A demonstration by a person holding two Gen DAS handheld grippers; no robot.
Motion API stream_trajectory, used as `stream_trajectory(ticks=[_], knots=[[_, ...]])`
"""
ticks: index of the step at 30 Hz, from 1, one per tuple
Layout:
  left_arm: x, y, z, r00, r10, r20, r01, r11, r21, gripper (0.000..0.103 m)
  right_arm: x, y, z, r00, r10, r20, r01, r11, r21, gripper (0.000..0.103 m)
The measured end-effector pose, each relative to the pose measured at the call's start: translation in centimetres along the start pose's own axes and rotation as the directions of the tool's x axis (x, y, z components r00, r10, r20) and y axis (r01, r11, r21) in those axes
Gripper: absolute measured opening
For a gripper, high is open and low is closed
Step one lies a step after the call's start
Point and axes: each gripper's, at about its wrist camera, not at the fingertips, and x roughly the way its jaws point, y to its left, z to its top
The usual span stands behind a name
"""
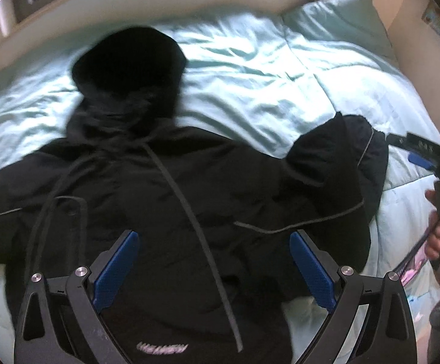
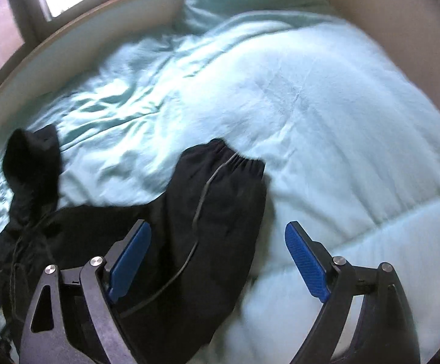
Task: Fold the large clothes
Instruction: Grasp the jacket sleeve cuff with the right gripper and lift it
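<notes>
Both grippers gape, gripping nothing. Left gripper (image 1: 214,270) hovers over black hoodie (image 1: 171,200), spread chest-up on bed (image 1: 250,60), hood far. Right gripper (image 2: 218,261) is nearer the right sleeve (image 2: 220,188), running near-to-far.

The left gripper (image 1: 214,239) hangs with its jaws spread wide, the blue pads (image 1: 117,268) well apart and closed on nothing. The right gripper (image 2: 218,239) is likewise spread wide, its blue pads (image 2: 306,268) gripping nothing. At the right edge of the left wrist view the person's right hand (image 1: 438,227) wraps the dark handle of that gripper, fingers curled round it, apparently with a grey cuff below, though blur there makes this uncertain.
</notes>
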Motion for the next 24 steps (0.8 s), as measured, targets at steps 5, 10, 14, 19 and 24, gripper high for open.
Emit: stream_trajectory(ticks=[5,10,14,19,24], knots=[[5.5,-2.1,2.1,0.997,-0.001,-0.072,0.003,0.999,0.033,0.1,6.0,-2.0,2.0,0.997,0.016,-0.073,-0.012,0.999,0.047,0.092],[8.8,-2.9,3.2,0.991,-0.043,-0.127,0.052,0.997,0.062,0.099,7.5,-0.4,1.4,0.985,0.137,-0.108,-0.141,0.99,-0.029,0.026],[10.9,-3.6,3.6,0.972,-0.123,-0.198,0.139,0.988,0.073,0.095,0.2,-0.9,0.6,0.997,0.005,0.075,0.001,0.997,-0.078,0.019],[13.2,-4.6,2.7,0.944,-0.216,-0.25,0.233,0.972,0.041,0.095,-6.0,-7.8,-0.6,0.959,-0.241,0.151,0.223,0.967,0.124,0.019],[19.4,-6.3,1.5,0.95,-0.048,-0.309,0.082,0.992,0.099,0.1,-1.5,-11.1,-2.7,0.965,-0.259,-0.047,0.263,0.94,0.219,0.019]])
